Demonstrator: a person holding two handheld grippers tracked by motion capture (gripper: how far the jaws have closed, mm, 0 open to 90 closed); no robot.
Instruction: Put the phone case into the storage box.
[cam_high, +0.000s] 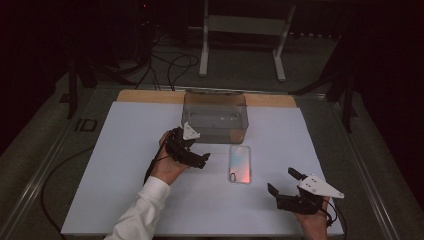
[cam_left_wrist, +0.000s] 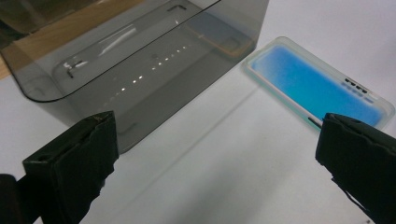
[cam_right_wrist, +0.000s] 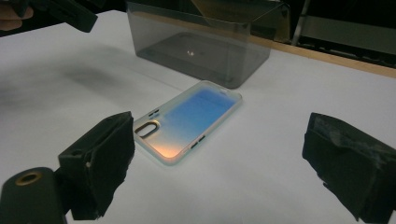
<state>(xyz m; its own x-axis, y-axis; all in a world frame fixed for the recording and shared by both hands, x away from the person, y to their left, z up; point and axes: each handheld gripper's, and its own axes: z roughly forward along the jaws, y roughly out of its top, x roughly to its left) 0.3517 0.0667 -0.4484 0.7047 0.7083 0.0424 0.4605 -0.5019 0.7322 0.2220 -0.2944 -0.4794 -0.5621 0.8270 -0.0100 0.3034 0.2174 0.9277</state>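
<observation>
The iridescent phone case (cam_high: 239, 164) is lying flat on the white table sheet (cam_high: 125, 150), just in front of the smoky transparent box (cam_high: 215, 117), with the left gripper (cam_high: 197, 150) and right gripper (cam_high: 284, 182) flanking it, jaws spread apart and gripping nothing.

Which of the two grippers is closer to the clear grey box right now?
The left gripper: it sits just in front of the grey box, while the right gripper is nearer the table's front edge, beyond the phone case.
</observation>
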